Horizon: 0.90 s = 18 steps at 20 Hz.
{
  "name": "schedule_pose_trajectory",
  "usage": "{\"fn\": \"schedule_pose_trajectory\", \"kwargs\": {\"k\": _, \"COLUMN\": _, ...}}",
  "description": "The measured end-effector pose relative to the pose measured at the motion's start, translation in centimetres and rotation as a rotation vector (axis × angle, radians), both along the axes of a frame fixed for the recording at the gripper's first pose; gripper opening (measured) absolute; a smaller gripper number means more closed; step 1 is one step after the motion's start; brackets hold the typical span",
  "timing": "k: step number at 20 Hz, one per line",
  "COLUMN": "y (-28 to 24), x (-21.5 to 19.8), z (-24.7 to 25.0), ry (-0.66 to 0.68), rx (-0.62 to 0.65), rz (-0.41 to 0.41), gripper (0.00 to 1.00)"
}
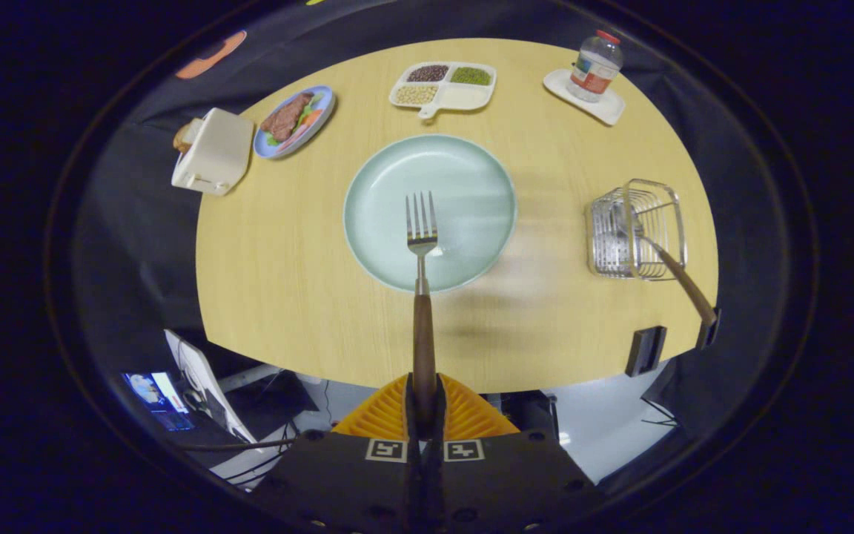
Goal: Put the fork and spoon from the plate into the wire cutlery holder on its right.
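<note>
On the wooden counter (308,297) we note the spoon (668,263) already in the wire cutlery holder (638,230) at right; the gripper (424,404) is clamped on the fork (422,245), held above the plate (464,185), its transfer remaining.

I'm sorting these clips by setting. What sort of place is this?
Probably a staged dining table in a recording booth: a wooden table set with a plate and a wire cutlery holder, with black cloth walls around it. The gripper has its fingers shut on a fork.
</note>
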<state>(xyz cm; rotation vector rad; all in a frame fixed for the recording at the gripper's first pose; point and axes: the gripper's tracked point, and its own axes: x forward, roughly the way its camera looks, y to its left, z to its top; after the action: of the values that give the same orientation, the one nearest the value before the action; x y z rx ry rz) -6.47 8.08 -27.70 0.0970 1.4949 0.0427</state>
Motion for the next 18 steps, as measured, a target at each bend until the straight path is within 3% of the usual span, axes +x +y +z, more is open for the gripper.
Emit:
{"fn": "schedule_pose_trajectory", "kwargs": {"k": 9, "y": -11.7, "x": -1.5, "z": 6.9, "ry": -0.043, "rx": -0.055, "rz": -0.083, "gripper": 0.03}}
{"fn": "schedule_pose_trajectory", "kwargs": {"k": 18, "y": -17.4, "x": -3.3, "z": 4.1, "ry": 0.073, "rx": -0.061, "rz": -0.162, "gripper": 0.03}}
